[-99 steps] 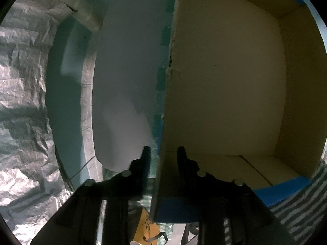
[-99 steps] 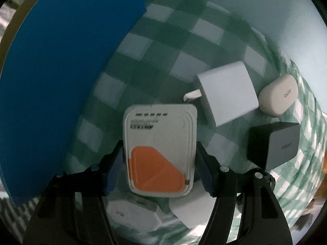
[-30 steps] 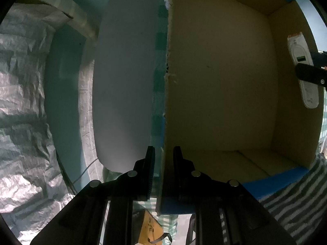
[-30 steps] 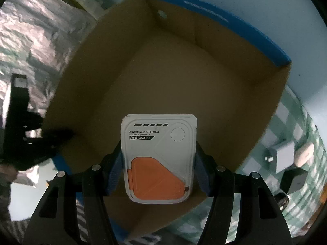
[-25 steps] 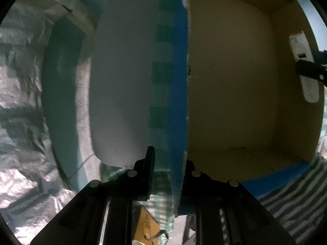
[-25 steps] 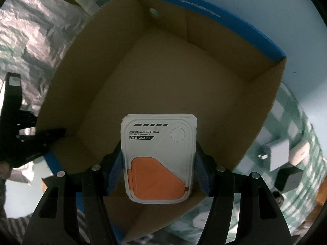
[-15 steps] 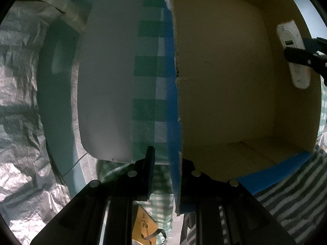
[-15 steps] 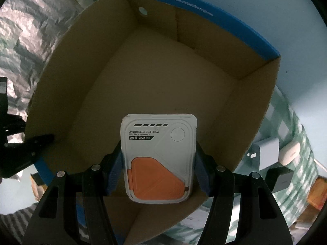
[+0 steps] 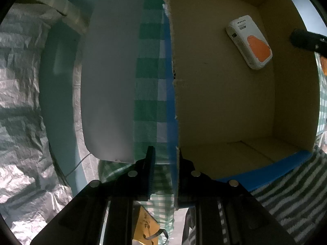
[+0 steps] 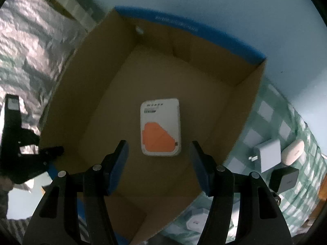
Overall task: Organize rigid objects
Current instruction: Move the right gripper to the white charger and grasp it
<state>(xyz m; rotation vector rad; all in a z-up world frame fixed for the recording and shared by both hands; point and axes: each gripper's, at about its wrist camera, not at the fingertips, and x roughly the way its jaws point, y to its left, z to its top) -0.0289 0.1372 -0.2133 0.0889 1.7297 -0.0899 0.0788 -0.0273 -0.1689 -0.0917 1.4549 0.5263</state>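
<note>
A white power bank with an orange patch (image 10: 160,128) lies on the floor of the cardboard box (image 10: 102,106). It also shows in the left wrist view (image 9: 249,40). My right gripper (image 10: 159,152) is open and empty above the box, its fingers (image 10: 117,159) apart and clear of the power bank. My left gripper (image 9: 164,163) is shut on the box's blue-edged left wall (image 9: 172,102). It shows at the left of the right wrist view (image 10: 26,155).
On the green checked cloth (image 10: 271,118) right of the box lie a white charger (image 10: 266,156), a white earbud case (image 10: 293,152) and a dark charger (image 10: 285,179). Crinkled foil (image 9: 18,102) lies left. A striped towel (image 9: 290,194) is by the box's near side.
My right gripper has opened and let go of the power bank, which now lies on the box floor. The gripper has drawn back upward. My left gripper still holds the box wall.
</note>
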